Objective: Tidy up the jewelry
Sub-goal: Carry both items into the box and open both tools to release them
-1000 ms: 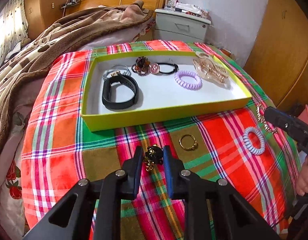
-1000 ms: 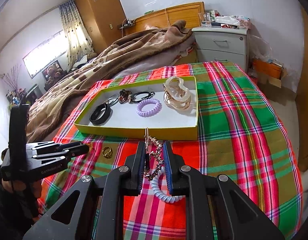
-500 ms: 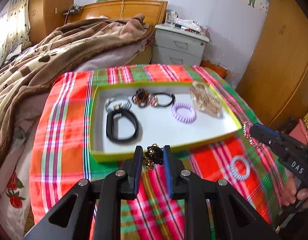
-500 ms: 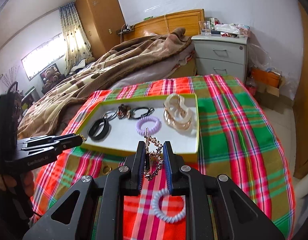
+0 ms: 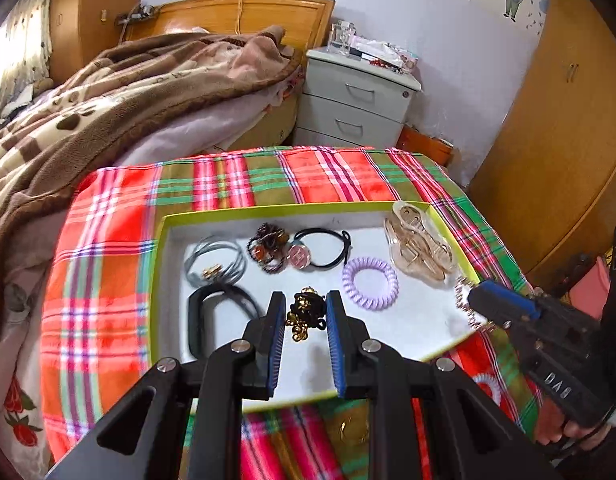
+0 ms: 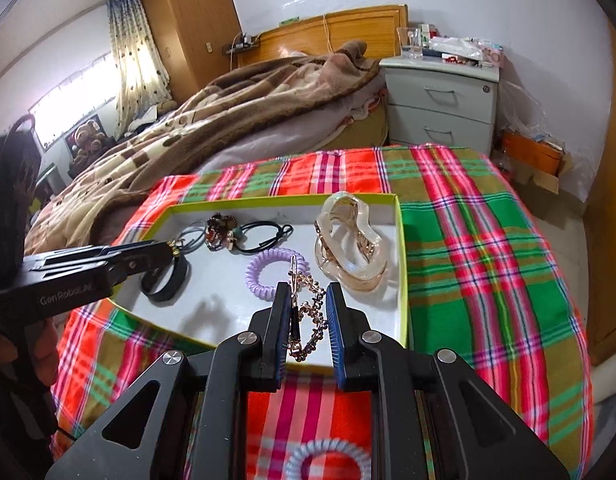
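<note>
Both claws are gripping jewelry over the yellow-rimmed tray. Left gripper is clamping a black-and-gold beaded piece between its blue pads, with small gold beads hanging below; in the left wrist view it is sitting above the tray's white floor, toward the near edge at about 6 o'clock of the tray. Right gripper is pinching a gold chain bracelet, whose links are dangling between the fingers and whose clasp is sticking up at 12 o'clock; it is hanging over the tray's near right part.

Inside the tray, seen from the left wrist camera, a black band is lying at 8 o'clock, a grey wire bangle at 10 o'clock, a dark beaded cluster and a black hair tie with a pink charm at 12 o'clock, a lilac spiral hair tie toward 2 o'clock, and a clear amber hair claw at 3 o'clock against the right wall.

Outside the tray, on the plaid cloth, a pale blue spiral hair tie is lying at 6 o'clock in the right wrist view, below the gripper, and a gold ring is resting just in front of the tray's near wall in the left wrist view.
</note>
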Motion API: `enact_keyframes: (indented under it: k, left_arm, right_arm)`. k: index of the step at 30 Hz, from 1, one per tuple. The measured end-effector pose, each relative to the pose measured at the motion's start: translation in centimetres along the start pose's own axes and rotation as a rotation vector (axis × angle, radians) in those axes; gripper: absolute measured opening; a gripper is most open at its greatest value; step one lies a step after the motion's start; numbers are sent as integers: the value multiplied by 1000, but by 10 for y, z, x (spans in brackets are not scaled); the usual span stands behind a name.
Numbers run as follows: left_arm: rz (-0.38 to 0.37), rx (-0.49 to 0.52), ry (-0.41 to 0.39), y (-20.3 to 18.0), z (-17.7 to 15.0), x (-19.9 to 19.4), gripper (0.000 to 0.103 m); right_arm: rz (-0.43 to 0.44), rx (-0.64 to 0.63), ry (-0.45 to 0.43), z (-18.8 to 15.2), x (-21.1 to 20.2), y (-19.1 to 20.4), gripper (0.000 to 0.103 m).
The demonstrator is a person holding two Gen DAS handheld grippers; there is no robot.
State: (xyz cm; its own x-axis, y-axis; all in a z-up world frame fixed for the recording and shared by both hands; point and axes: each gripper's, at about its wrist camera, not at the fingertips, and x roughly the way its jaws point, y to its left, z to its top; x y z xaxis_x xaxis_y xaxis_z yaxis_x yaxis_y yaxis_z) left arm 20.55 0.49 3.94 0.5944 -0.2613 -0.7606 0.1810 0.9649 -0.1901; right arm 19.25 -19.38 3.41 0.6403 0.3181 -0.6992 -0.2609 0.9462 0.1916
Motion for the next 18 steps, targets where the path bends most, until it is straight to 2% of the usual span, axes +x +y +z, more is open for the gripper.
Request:
enact_keyframes:
  k: [18]
  left_arm:
    - [8,3,82,-5,12,59,21]
  right_arm:
    - [-47,-44,80,0,34,-7,18]
